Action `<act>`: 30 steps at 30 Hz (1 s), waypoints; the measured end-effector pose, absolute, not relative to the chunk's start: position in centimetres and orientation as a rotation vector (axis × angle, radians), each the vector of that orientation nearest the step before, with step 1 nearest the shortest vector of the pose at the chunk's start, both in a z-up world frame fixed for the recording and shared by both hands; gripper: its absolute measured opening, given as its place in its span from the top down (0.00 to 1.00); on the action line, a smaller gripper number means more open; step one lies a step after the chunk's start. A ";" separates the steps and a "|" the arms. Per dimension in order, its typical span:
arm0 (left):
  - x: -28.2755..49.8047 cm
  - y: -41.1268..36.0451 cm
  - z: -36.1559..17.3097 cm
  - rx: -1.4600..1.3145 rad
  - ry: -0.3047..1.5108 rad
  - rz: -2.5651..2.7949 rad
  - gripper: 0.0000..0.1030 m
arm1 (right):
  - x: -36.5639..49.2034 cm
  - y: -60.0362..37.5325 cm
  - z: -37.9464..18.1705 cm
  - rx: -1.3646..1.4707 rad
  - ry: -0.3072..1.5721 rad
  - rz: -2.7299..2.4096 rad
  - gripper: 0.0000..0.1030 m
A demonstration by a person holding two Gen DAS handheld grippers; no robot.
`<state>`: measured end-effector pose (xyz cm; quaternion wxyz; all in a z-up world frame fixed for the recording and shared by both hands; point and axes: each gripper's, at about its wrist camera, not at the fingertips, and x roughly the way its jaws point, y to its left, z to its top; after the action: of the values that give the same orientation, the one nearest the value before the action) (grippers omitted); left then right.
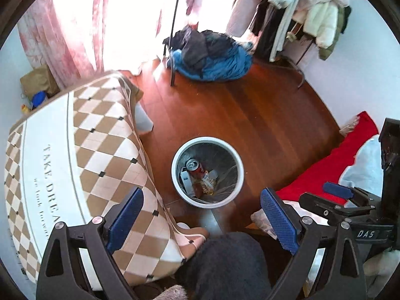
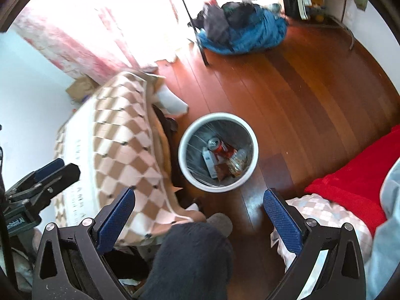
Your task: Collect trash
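Above the round white plastic trash bin (image 1: 207, 172) holding a light, crushable red soda can (image 1: 195, 167), both grippers' jaws gape empty; grab the rim.

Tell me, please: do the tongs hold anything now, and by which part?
Nothing is held. The left tongs and the right tongs are both open and empty above the trash bin.

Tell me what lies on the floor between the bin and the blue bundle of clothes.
Nothing: between the bin and the blue bundle there is only bare wooden floor, seen in both wrist views.
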<state>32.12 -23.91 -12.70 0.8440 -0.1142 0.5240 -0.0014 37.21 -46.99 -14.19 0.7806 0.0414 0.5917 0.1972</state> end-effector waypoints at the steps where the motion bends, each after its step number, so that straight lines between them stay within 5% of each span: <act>1: 31.4 -23.8 -11.7 -0.244 1.096 -0.010 0.07 | 36.6 -47.0 -13.1 0.096 1.267 0.437 0.00; 14: 26.3 -23.3 -4.1 -0.277 1.015 -0.071 0.07 | 30.3 -47.5 -3.0 0.140 1.184 0.569 0.00; 30: 24.5 -23.6 -1.4 -0.310 0.998 -0.107 0.07 | 28.5 -47.5 0.1 0.126 1.163 0.596 0.00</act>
<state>24.49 -23.57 -1.35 0.8653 -0.1479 0.4762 -0.0509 28.53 -47.46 0.15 0.7922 0.0586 0.5405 0.2772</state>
